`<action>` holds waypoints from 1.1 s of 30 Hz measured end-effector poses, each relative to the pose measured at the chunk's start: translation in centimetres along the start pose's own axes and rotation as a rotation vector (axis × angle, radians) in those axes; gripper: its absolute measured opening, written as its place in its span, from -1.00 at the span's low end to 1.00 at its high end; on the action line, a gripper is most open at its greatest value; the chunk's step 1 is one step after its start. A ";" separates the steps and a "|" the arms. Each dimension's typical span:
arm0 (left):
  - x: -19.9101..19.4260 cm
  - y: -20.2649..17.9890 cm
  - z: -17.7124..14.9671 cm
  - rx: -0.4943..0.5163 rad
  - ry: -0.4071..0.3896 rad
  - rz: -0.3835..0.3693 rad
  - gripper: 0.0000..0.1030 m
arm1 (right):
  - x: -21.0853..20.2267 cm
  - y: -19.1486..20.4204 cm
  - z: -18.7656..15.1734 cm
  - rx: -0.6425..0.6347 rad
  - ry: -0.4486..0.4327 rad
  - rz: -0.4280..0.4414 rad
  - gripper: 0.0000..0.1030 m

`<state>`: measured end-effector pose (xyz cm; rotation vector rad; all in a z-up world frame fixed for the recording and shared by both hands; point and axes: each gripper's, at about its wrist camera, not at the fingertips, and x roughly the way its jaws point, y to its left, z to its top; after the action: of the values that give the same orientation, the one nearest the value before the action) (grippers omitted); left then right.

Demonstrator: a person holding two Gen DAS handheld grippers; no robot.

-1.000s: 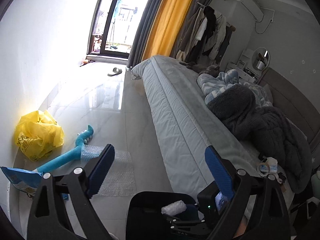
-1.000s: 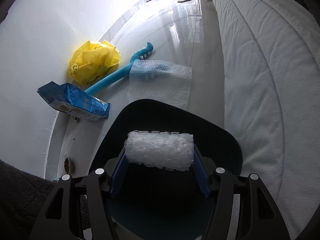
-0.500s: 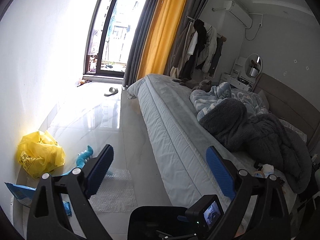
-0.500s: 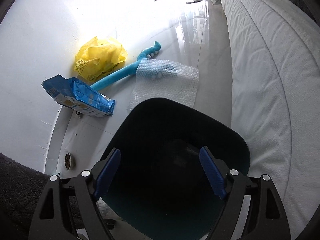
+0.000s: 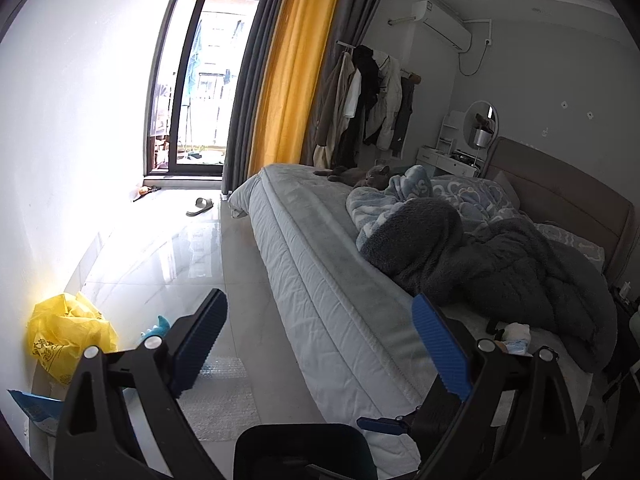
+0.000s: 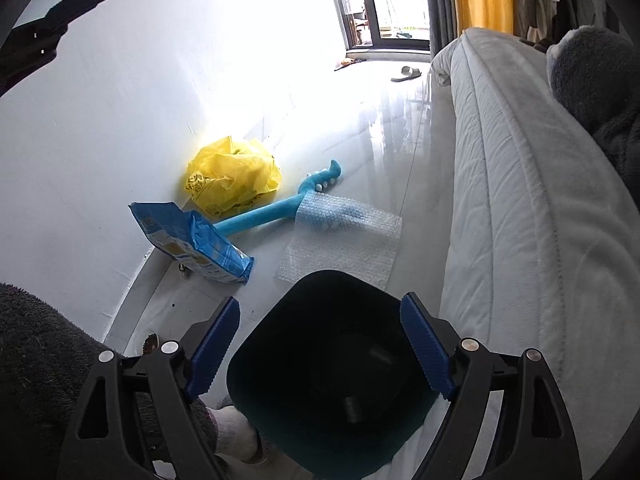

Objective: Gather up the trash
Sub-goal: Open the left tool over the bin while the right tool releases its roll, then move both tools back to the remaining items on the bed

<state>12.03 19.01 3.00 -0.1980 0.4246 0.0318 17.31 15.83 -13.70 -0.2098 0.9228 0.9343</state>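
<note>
The right gripper hangs over the black bin, its jaws apart after just opening, nothing between them; the left gripper is spread and empty too. Just beyond the bin on the floor lies the bubble wrap sheet, clear and flat, one edge draped over a blue foam stick. It looks feather-light and limp, likely to slip, so that raised edge is the best place to pinch. Left of the bin sits a crumpled blue snack bag, stiffer and crinkly; beyond it, farthest from the bin, a soft yellow plastic bag against the wall.
</note>
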 end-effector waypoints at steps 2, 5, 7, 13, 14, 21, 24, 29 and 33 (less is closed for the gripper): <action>0.0 -0.9 0.1 0.015 -0.003 -0.008 0.85 | -1.2 -0.4 -0.2 -0.002 -0.017 -0.010 0.63; 0.1 -2.1 0.1 0.028 -0.002 -0.033 0.85 | -3.4 -1.2 -0.3 -0.002 -0.051 -0.028 0.63; 0.1 -2.9 0.2 0.029 -0.007 -0.047 0.86 | -5.0 -1.8 -0.5 -0.002 -0.078 -0.041 0.64; 0.4 -4.8 0.2 0.047 -0.022 -0.043 0.86 | -8.4 -4.9 -1.2 0.044 -0.135 -0.099 0.68; 0.5 -5.1 0.2 0.052 -0.024 -0.040 0.86 | -8.8 -5.6 -1.4 0.057 -0.140 -0.108 0.68; 2.0 -7.5 -0.5 0.054 0.020 -0.098 0.86 | -11.9 -9.9 -3.0 0.146 -0.182 -0.177 0.68; 3.0 -8.9 -1.2 0.056 0.058 -0.135 0.86 | -13.0 -11.2 -3.7 0.174 -0.194 -0.202 0.69; 3.2 -11.3 -1.9 0.109 0.055 -0.130 0.87 | -14.7 -13.2 -5.1 0.207 -0.207 -0.247 0.69; 3.3 -12.7 -2.2 0.118 0.059 -0.157 0.87 | -16.1 -14.6 -6.1 0.230 -0.221 -0.281 0.69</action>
<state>15.08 6.06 2.00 -0.1156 0.4668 -0.1527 20.72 -5.87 -8.39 -0.0357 0.7649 0.5731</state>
